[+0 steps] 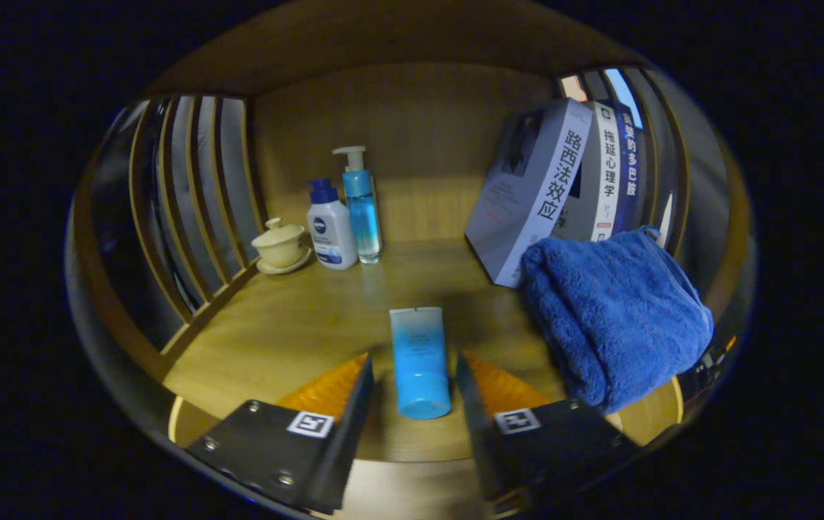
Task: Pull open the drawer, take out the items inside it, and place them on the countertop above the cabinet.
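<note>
On the wooden countertop (289, 325), a blue tube (419, 361) was seen lying free between the parted fingers of the gripper (415, 379), where it could be knocked rolling during withdrawal.

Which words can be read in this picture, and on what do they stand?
"路西法效应": grey book's spine.
"拖延心理学": white book's spine.
"的多巴胺", top unclear: dark blue book's spine.
White bottle, pump bottle, tube between the open fingers: too small.
</note>
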Demonstrator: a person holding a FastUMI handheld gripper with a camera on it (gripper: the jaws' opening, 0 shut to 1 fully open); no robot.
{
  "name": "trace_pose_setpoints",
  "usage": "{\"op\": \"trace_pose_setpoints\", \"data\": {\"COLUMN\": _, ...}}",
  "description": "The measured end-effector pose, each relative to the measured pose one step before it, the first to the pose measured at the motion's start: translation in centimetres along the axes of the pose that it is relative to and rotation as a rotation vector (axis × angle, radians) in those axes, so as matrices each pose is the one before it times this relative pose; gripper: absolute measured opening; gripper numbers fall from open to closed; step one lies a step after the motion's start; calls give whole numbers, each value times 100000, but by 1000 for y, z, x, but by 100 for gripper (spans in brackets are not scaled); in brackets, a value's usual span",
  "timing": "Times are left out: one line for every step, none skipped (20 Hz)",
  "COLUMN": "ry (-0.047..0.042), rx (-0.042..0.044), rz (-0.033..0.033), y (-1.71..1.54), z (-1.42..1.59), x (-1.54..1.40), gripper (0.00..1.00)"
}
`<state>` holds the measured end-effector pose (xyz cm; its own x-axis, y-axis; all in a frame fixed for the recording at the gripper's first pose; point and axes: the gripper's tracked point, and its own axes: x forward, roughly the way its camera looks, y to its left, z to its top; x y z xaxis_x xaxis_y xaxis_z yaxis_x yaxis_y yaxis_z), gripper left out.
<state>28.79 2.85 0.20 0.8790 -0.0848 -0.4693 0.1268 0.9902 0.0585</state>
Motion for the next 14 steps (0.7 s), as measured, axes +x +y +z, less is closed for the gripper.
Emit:
{"op": "trace_pose_setpoints", "data": {"ry": -459, "rx": 194, "rz": 828, "y": 65, "z": 228, "x": -623, "gripper": 77}}
{"op": "trace_pose_setpoints", "data": {"ry": -557, "rx": 85, "rz": 591, "y": 103, "z": 272, "x": -661, "gripper": 89}}
{"op": "trace_pose_setpoints", "data": {"ry": -587, "rx": 752, "rz": 885, "y": 49, "z": 43, "x": -695, "gripper": 100}}
{"op": "trace_pose_setpoints", "data": {"ry": -524, "rx": 1193, "rz": 764, "y": 47, "z": 224, "x": -804, "gripper": 100}}
{"op": "trace_pose_setpoints", "data": {"ry": 2, "rx": -91, "rz": 316, "y": -65, "z": -3, "x": -921, "gripper": 100}}
{"op": "trace_pose_setpoints", "data": {"ry": -353, "rx": -561, "rz": -423, "y": -253, "z": 107, "x": -809, "gripper": 100}}
{"op": "trace_pose_setpoints", "data": {"ry": -682, "rx": -1020, "rz": -268, "y": -230, "z": 69, "x": -1018, "gripper": 100}}
{"op": "trace_pose_setpoints", "data": {"ry": -1232, "rx": -1322, "rz": 37, "y": -147, "z": 209, "x": -1066, "gripper": 100}}
{"op": "trace_pose_setpoints", "data": {"ry": -1269, "rx": -1283, "rz": 533, "y": 39, "z": -27, "x": -1344, "gripper": 100}}
{"op": "trace_pose_setpoints", "data": {"ry": -1536, "rx": -652, "rz": 663, "y": 23, "z": 113, "x": -1414, "gripper": 100}}
{"op": "trace_pose_setpoints", "data": {"ry": -1349, "rx": -20, "rz": 859, "y": 185, "z": -120, "x": -1540, "gripper": 100}}
{"op": "trace_pose_setpoints", "data": {"ry": -1584, "rx": 336, "rz": 1133, "y": 237, "z": -40, "x": -1528, "gripper": 100}}
{"op": "trace_pose_setpoints", "data": {"ry": -1308, "rx": 147, "rz": 1272, "y": 295, "z": -244, "x": -1590, "gripper": 100}}
{"op": "trace_pose_setpoints", "data": {"ry": -1218, "rx": 443, "rz": 1048, "y": 316, "z": -377, "x": -1608, "gripper": 100}}
